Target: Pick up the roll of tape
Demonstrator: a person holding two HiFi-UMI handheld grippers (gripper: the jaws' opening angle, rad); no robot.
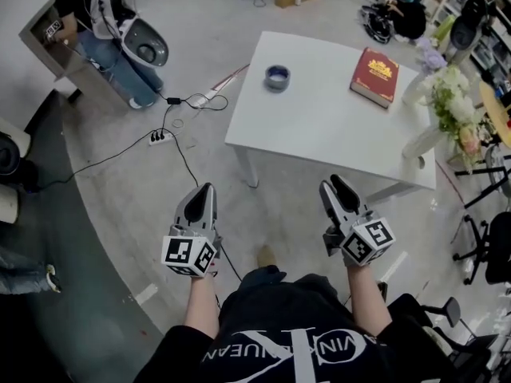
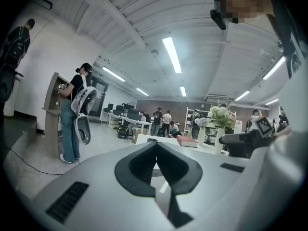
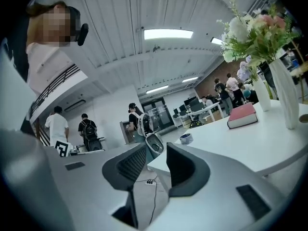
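Item: tape (image 1: 277,76). Dark blue-grey roll, lying flat on the white surface (image 1: 319,134) near its far left corner. Nothing touches it.

Same surface: red book (image 1: 375,76), flat, to the right of the tape and apart from it; flowers (image 1: 451,102) in a white vase at the right edge.

Left claw (image 1: 209,188): jaws together, nothing between them. It is held level over the floor (image 1: 144,206), short of the surface's near edge and well apart from the tape.

Right claw (image 1: 334,182): jaws apart, nothing between them. It is level, at the surface's near edge.

Floor: power strip (image 1: 160,137) with trailing cables, left of the surface.

Background: person (image 1: 104,30) standing at a grey stand, far left.
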